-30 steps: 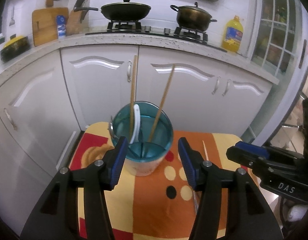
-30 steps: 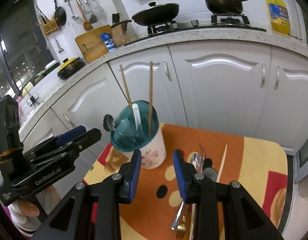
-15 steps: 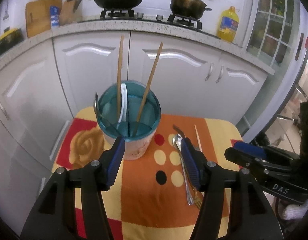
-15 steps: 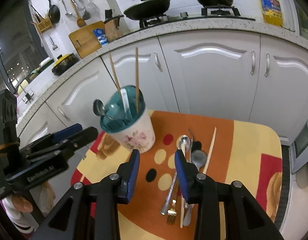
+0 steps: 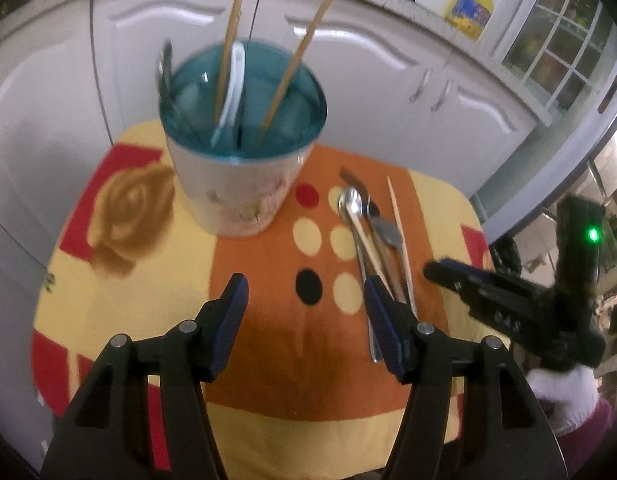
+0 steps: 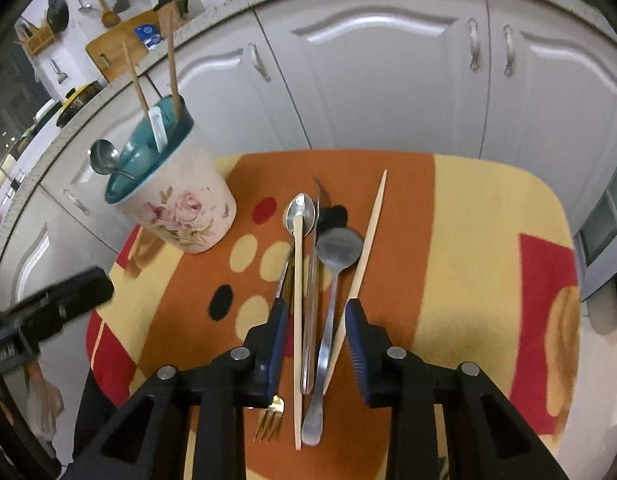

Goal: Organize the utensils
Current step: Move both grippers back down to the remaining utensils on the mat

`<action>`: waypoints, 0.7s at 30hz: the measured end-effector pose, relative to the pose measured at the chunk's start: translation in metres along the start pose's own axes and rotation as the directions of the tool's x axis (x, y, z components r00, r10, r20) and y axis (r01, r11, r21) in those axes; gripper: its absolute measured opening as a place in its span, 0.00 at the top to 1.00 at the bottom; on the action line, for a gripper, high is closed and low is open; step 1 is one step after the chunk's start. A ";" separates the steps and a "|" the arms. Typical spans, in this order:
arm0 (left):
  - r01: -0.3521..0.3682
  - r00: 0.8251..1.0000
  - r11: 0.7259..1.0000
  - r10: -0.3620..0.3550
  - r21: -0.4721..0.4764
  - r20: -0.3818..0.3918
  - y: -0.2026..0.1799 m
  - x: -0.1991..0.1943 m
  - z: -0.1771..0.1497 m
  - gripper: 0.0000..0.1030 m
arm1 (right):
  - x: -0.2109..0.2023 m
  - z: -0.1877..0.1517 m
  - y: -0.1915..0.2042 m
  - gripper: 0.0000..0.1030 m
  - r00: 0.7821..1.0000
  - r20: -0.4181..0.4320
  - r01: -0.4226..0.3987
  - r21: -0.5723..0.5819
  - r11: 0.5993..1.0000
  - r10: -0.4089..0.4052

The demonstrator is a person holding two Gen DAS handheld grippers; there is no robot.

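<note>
Legibly, no lettering reads anywhere. My left gripper (image 5: 306,296) stands spread wide, having just opened, over bare tablecloth (image 5: 260,320). My right gripper (image 6: 314,314), jaws just narrowing, straddles the loose utensils (image 6: 308,280) unpinched, beside the floral holder (image 6: 176,204).

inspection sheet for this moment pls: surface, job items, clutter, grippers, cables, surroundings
Surface: small table under a patterned orange, yellow and red cloth.
Job's things: floral utensil holder upright, holding two chopsticks, a white spoon and a metal spoon; loose utensils lie bunched on the cloth: spoons, two chopsticks, a gold fork.
Clutter: nothing seen.
Grippers: left gripper open, jaws just been opening, nothing between them; right gripper open over the loose utensils, jaws just been closing, fingers not pressing on any.
Cables: nothing seen.
Surroundings: white cabinets, counter, oil bottle.
</note>
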State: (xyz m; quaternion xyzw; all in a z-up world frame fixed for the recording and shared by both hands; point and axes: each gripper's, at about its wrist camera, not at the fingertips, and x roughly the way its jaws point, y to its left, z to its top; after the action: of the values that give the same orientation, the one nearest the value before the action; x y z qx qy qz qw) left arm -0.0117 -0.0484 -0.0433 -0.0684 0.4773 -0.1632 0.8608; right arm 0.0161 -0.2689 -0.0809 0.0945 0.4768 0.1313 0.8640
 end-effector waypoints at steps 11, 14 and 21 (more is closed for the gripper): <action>0.005 0.997 1.000 -0.007 -0.026 -0.079 0.011 0.025 -0.005 0.42 | 0.061 0.013 0.010 0.76 0.992 -0.125 -0.005 -0.052 0.999 -0.002; 0.002 0.996 0.999 -0.005 -0.034 -0.089 0.011 0.030 -0.004 0.42 | 0.063 0.016 0.010 0.76 0.994 -0.113 -0.006 -0.048 0.999 0.001; 0.013 0.994 1.000 -0.015 -0.021 -0.104 0.005 0.036 -0.004 0.42 | 0.056 0.009 0.000 0.92 0.995 -0.099 -0.004 -0.014 1.000 0.003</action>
State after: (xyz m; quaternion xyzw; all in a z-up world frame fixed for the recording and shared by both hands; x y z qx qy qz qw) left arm 0.0035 -0.0562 -0.0752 -0.0720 0.5228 -0.1678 0.8327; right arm 0.0524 -0.2515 -0.1203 0.0825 0.5180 0.1408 0.8397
